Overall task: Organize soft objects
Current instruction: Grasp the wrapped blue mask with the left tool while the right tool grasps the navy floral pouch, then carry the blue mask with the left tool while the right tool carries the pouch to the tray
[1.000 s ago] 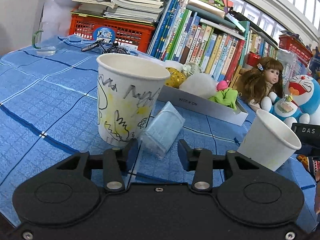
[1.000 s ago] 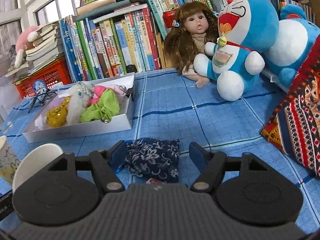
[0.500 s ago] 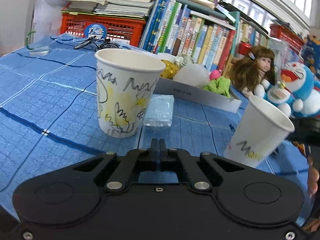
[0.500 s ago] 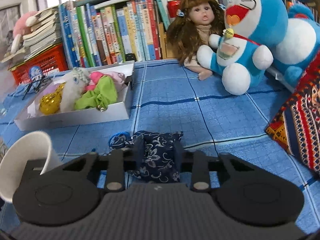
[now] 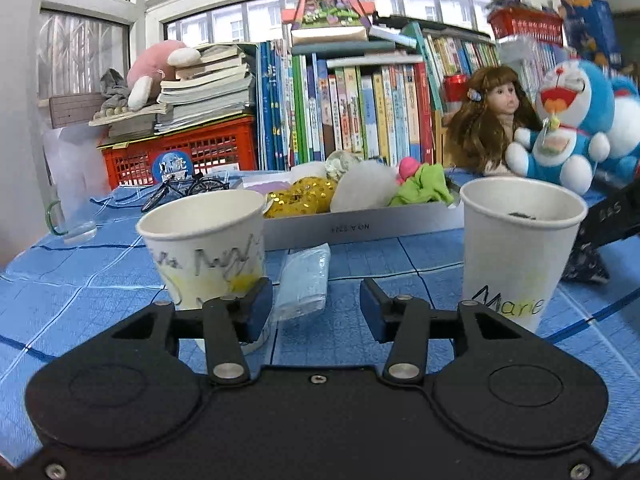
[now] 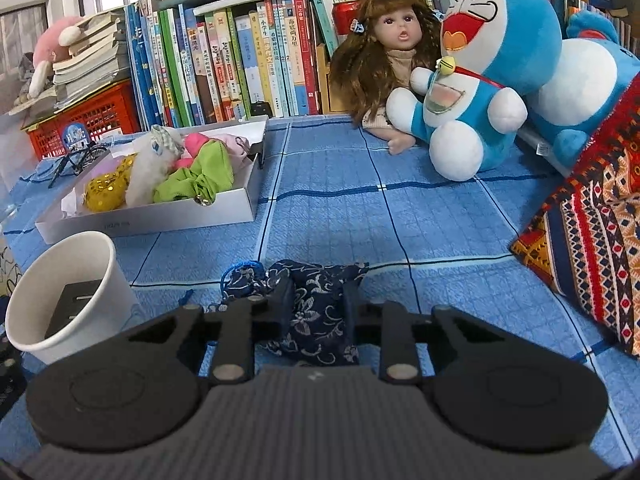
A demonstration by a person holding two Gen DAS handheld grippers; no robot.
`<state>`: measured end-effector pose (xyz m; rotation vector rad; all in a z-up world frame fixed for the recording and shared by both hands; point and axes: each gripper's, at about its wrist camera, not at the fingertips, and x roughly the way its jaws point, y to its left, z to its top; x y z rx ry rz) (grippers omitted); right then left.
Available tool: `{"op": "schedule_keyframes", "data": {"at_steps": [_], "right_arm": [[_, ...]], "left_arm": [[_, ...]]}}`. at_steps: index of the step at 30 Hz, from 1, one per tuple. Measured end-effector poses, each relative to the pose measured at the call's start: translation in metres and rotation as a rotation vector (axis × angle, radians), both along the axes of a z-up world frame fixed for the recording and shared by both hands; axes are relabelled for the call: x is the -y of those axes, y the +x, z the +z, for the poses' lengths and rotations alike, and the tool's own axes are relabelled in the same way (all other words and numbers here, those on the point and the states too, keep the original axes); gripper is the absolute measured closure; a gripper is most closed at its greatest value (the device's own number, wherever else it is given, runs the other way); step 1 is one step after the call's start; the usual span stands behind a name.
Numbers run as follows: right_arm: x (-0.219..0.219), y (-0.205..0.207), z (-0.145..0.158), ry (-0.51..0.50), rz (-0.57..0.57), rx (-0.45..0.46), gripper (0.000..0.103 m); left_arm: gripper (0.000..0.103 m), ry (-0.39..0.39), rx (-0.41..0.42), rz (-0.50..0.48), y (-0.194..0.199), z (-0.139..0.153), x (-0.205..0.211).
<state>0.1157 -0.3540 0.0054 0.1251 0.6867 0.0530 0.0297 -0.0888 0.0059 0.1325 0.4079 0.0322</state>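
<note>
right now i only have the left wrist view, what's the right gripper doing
observer: the right gripper has just closed its jaws on the flowered pouch, which sits between them, low over the blue cloth
operator: is its cord caught
observer: no, the blue cord lies loose on the cloth, left of the pouch
operator: anything in the cup next to it
observer: yes, a flat dark block lies at the bottom of the paper cup
</note>
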Motion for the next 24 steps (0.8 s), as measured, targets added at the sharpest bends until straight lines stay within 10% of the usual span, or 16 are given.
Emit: {"op": "schedule_keyframes", "data": {"at_steps": [8,13,24], "right_arm": [[0.002,0.001,-0.001,0.010,0.004,0.000,0.071],[0.000,-0.001,0.000,0.004,0.008,0.002,0.073],[0.001,-0.039,0.009,0.007,0.036,0.003,0.077]], "left_arm": [[0.068,0.042,-0.095,0.013,0.024,-0.013,0.004],[0.098,0.019,-0.063,0.028,0.021,-0.013,0.000],[0.093,0.012,-0.117,-0.207,-0.030,0.005,-0.002]]}}
